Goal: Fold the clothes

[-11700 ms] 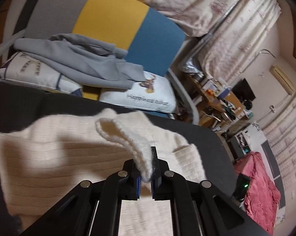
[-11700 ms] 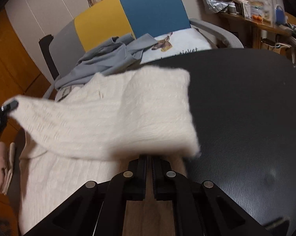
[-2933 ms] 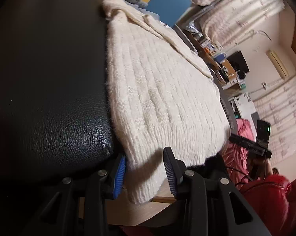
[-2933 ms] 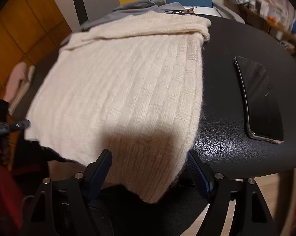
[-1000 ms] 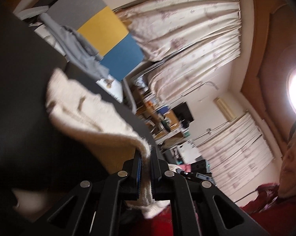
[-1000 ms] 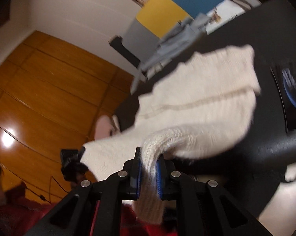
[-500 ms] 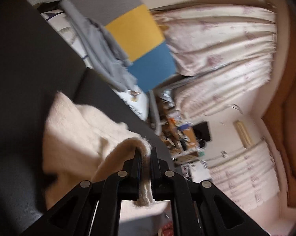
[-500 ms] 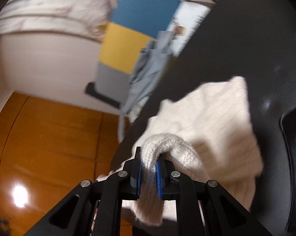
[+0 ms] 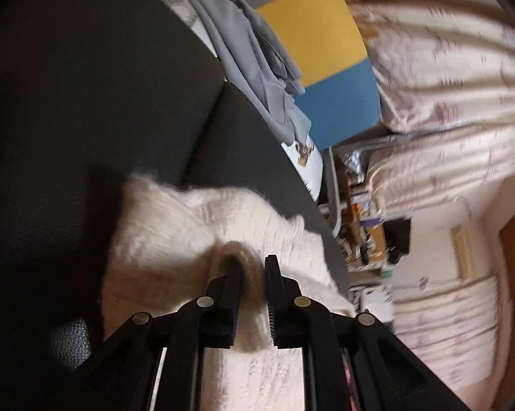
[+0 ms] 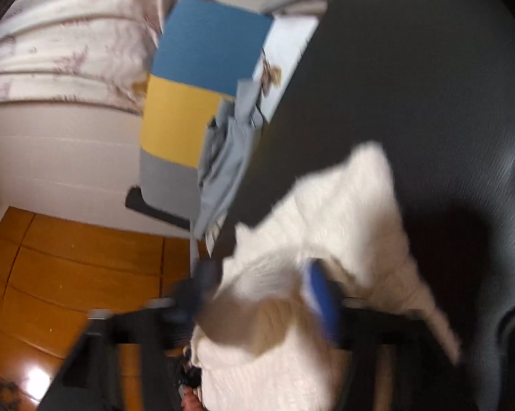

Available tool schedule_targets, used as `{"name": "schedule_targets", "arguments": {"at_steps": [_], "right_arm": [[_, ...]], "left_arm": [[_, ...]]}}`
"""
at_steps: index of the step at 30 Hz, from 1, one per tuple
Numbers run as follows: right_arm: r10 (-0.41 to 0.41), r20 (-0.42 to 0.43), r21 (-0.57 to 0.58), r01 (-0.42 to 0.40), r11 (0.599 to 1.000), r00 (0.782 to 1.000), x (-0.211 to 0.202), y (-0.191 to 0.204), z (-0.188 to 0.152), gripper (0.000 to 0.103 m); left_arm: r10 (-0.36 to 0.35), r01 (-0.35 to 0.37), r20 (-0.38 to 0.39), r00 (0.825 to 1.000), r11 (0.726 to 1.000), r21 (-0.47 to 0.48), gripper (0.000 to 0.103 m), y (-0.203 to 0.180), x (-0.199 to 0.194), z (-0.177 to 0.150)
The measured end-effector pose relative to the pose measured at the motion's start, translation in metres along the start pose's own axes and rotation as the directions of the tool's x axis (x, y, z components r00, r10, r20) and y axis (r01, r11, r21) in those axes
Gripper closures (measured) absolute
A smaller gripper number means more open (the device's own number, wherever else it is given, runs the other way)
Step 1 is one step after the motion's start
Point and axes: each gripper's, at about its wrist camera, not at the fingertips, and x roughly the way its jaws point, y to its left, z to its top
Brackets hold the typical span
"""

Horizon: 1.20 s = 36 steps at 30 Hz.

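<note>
- While the cream knit sweater (image 9: 189, 239) lies folded on the black leather-look counter (image 9: 69, 120), the left gripper (image 9: 252, 274) stands over its near edge at six o'clock in the left wrist view.
- The left jaws are narrow and opening; a fold of the sweater sits in the gap between them, and whether the pads press it I cannot tell.
- In the right wrist view the right gripper (image 10: 257, 284) is blurred; its jaws stand wide and are opening, with a rounded fold of the sweater (image 10: 343, 212) loose between them and the blue pad of one finger (image 10: 321, 294) clear of the knit.
- From the right gripper, the sweater spreads toward one o'clock across the counter (image 10: 428, 68) and also runs down to six o'clock under the jaws.
- Beyond the counter, at twelve to one o'clock in the left wrist view, a chair back (image 9: 319, 44) shows in grey, yellow and blue bands, with a grey garment (image 9: 250, 58) draped over it.
- A white printed cloth (image 9: 305, 157) lies beside the grey garment, at the counter's far edge.
- Pale patterned curtains (image 9: 446, 85) fill the two to three o'clock part of the left wrist view.
- A wooden floor (image 10: 52, 274) shows at eight o'clock in the right wrist view.
</note>
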Motion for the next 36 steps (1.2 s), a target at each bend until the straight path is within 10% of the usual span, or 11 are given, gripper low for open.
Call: {"name": "schedule_targets", "arguments": {"at_steps": [7, 15, 17, 19, 21, 36], "right_arm": [[-0.211, -0.035, -0.316, 0.189, 0.93, 0.977, 0.009, 0.036, -0.006, 0.025], [-0.524, 0.105, -0.729, 0.424, 0.537, 0.845, 0.068, 0.065, -0.025, 0.026], [-0.545, 0.067, -0.759, 0.398, 0.516, 0.836, 0.083, 0.064, -0.023, 0.047], [-0.576, 0.048, -0.782, 0.389, 0.487, 0.816, 0.093, 0.061, -0.024, 0.092], [-0.618, 0.061, -0.796, 0.412, 0.444, 0.784, 0.102, 0.058, -0.026, 0.092], [-0.592, 0.06, -0.776, 0.41, 0.479, 0.804, 0.101, 0.039, -0.032, 0.092]], "left_arm": [[0.027, -0.041, 0.109, 0.994, 0.99, 0.132, 0.084, -0.027, -0.02, -0.006], [0.222, -0.228, 0.054, 0.974, 0.938, 0.26, 0.084, -0.048, 0.01, -0.01], [0.304, -0.308, 0.062, 0.951, 0.904, 0.297, 0.084, -0.053, 0.021, -0.007], [0.391, -0.4, 0.102, 0.915, 0.842, 0.362, 0.084, -0.062, 0.028, -0.008], [0.419, -0.44, 0.145, 0.896, 0.802, 0.404, 0.084, -0.068, 0.025, -0.012], [0.418, -0.397, 0.039, 0.908, 0.824, 0.405, 0.074, -0.054, 0.034, -0.006]]}}
